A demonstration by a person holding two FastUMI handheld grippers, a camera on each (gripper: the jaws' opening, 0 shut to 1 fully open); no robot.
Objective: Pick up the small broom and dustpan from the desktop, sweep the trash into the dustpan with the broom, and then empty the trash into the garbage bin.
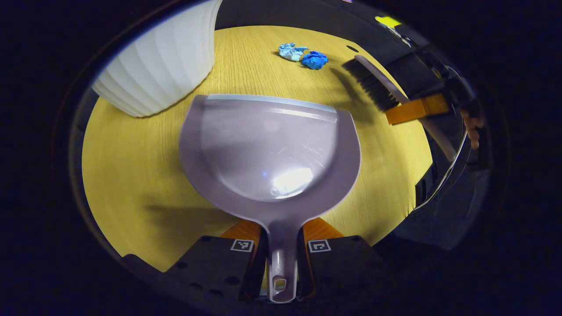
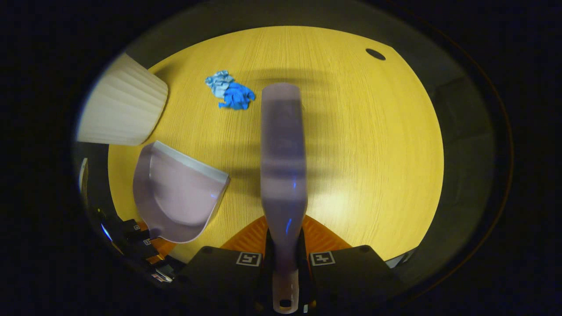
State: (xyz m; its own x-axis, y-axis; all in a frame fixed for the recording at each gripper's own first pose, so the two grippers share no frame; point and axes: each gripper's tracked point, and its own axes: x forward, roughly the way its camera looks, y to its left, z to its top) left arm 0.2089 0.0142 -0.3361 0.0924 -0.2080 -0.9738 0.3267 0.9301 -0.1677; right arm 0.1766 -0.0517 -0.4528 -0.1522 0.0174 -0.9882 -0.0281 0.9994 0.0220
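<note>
— Since we have the lilac plastic dustpan [image 1: 270, 149] pinched by its stem between the left gripper [image 1: 281, 252] fingers, why carry its flat lip pointing away from us?

— We judge it's so the open edge faces the trash: a pale blue crumpled wad [image 1: 291, 51] touching a deep blue crumpled wad [image 1: 315, 60], both lying on the yellow wood-grain desktop [image 1: 131, 175] beyond the lip, well apart from it. The pan looks to hang just above the wood, scoop side up.

— And the right gripper [image 2: 284, 256]?

— Its fingers are pressed on the handle of the small lilac broom [image 2: 282, 153], which runs straight forward from the jaws. In the left gripper view we see the dark bristles pointing down toward the desktop, off to the side of the wads.

— Why that side?

— We think it puts the trash between bristles and pan, ready for a sweep toward the lip.

— The bin?

— A white ribbed garbage bin [image 1: 160, 61] stands just beside the pan's far corner, near for emptying.
</note>
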